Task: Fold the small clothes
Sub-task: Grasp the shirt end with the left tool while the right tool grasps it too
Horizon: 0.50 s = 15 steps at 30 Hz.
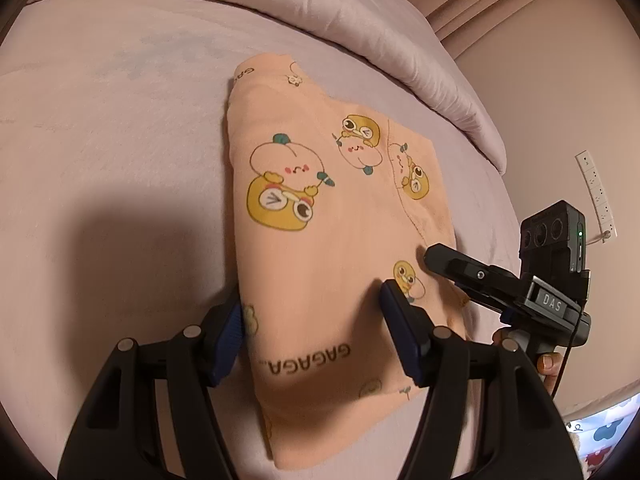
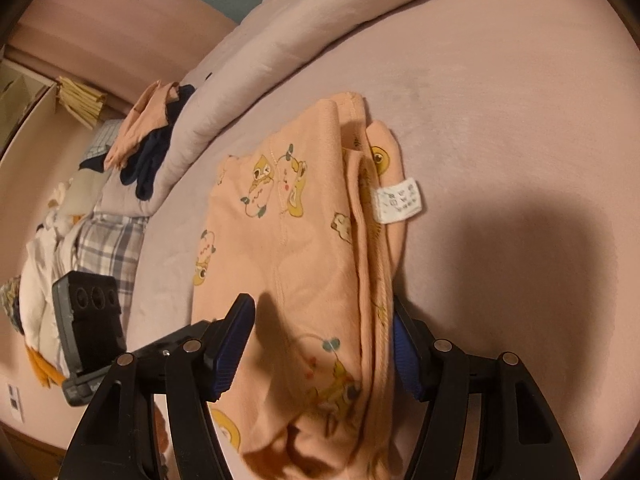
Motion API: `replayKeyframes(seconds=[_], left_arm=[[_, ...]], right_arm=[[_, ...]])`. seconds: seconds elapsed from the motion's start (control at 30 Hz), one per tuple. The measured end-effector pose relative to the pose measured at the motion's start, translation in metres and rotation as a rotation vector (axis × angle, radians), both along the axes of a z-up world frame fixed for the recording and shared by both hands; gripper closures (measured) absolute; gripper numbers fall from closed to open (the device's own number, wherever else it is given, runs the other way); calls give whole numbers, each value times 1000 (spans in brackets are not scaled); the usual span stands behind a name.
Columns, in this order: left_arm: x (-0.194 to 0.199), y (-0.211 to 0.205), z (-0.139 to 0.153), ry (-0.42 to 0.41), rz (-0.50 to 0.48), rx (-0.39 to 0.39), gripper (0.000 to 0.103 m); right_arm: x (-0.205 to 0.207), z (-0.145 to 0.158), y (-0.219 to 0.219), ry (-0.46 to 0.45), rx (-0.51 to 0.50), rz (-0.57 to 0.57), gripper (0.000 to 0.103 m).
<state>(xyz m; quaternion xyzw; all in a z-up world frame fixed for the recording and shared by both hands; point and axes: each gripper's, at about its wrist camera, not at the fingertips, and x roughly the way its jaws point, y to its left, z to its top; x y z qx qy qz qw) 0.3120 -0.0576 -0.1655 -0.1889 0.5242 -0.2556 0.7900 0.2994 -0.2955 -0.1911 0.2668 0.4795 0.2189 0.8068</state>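
A small orange garment (image 1: 320, 216) printed with cartoon frogs lies folded on the pale pink bed sheet (image 1: 112, 152). My left gripper (image 1: 314, 328) is open, its blue pads straddling the garment's near edge. My right gripper (image 1: 444, 260) shows at the garment's right edge in the left wrist view. In the right wrist view the garment (image 2: 312, 248) lies with a white care label (image 2: 400, 200) showing. My right gripper (image 2: 324, 340) is open, its pads on either side of the garment's near folded end.
A rolled duvet (image 1: 320, 12) runs along the far side of the bed. A pile of other clothes (image 2: 148, 140) and checked fabric (image 2: 108, 248) lies beyond the duvet. A power strip (image 1: 596, 196) hangs on the wall.
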Motion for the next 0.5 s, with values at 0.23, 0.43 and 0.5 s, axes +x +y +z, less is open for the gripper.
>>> replayKeyframes(seconds=[0.23, 0.43, 0.5], left_arm=[[11, -7, 0, -15, -7, 10, 38], [16, -12, 0, -27, -17, 21, 36], [17, -13, 0, -30, -19, 23, 36]], right_arm=[[7, 1, 4, -9, -16, 17, 38], [14, 2, 8, -16, -25, 25, 38], [17, 3, 10, -20, -32, 28, 38]])
